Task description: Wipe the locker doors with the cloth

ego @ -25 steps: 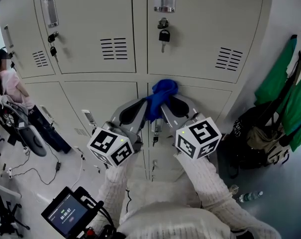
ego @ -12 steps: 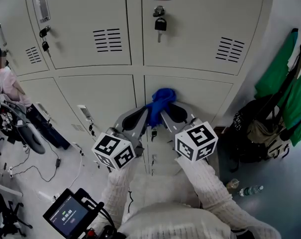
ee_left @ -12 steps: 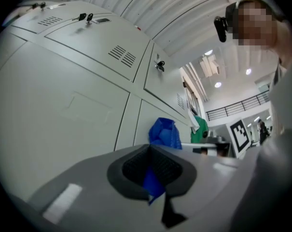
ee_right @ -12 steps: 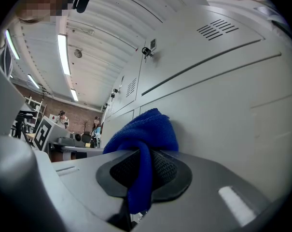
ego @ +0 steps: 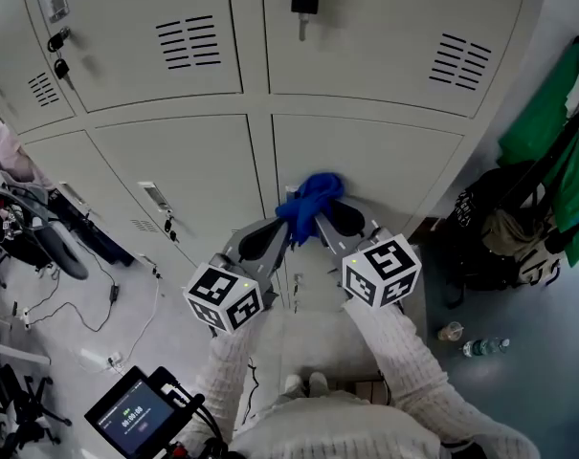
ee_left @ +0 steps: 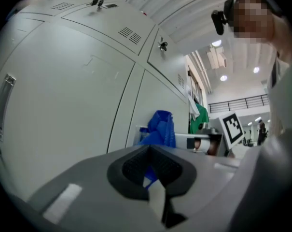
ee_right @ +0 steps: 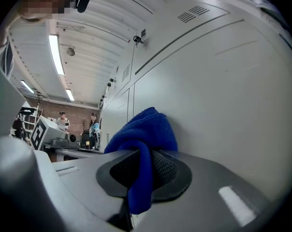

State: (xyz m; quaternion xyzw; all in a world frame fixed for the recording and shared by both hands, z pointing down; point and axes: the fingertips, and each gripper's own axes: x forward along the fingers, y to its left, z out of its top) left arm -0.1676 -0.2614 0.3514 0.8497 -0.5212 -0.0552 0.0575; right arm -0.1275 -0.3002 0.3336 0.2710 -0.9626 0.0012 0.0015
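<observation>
Grey locker doors [ego: 366,161] are filling the view; left gripper [ego: 273,235] and right gripper [ego: 329,220] are both pinching the blue cloth [ego: 313,199], bunched against a lower one — flattening it and overlapping strokes seems wisest.

Black padlock [ego: 303,1], green clothes [ego: 543,122], dark bag [ego: 492,245], bottle on floor [ego: 483,348], small lit screen [ego: 136,416]

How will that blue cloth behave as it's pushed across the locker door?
Probably floppy: the blue cloth bunches and droops through the right claw. Likely light, a pinch holding it up. Its fuzzy weave should drag on the locker door.
</observation>
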